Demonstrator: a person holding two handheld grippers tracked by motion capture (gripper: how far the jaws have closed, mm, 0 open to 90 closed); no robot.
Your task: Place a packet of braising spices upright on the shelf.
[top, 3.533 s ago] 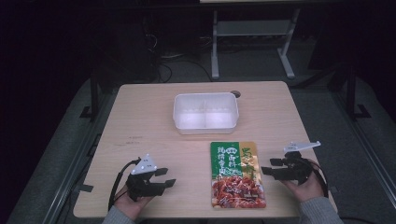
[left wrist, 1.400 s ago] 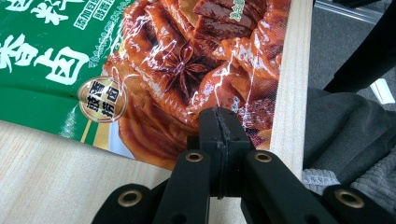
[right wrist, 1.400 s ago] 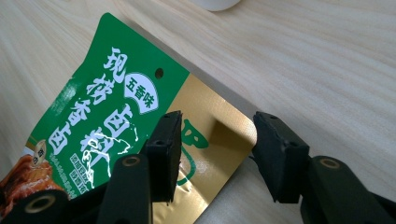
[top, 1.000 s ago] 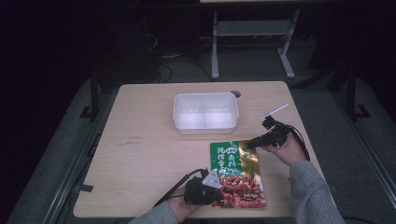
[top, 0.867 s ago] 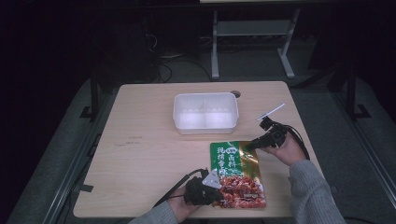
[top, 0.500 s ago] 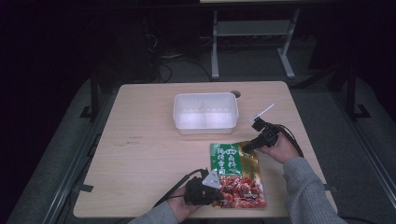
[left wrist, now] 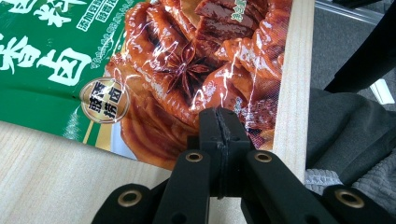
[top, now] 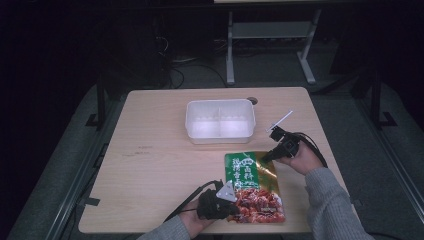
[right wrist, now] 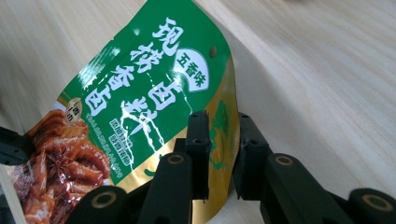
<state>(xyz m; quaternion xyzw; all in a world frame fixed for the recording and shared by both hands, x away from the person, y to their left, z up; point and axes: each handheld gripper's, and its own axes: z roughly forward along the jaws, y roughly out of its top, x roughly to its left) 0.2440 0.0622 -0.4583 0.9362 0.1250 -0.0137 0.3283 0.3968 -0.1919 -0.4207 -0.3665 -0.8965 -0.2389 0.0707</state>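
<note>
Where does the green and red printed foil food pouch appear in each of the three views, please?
High view: the green and red foil pouch lies lower centre-right on the wooden table.
Left gripper view: it covers the upper left and centre, its corner in the shut left gripper.
Right gripper view: centre-left, gold edge between the right gripper jaws.
Shared landmark: the pouch's white characters on green.

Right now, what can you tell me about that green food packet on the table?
The packet is a glossy plastic pouch, green with white lettering on top, braised meat and a star anise pictured below, gold at one edge. It lies near the table's front edge. The left gripper pinches its bottom edge; the right gripper's fingers straddle the lifted gold edge, just closing.
</note>
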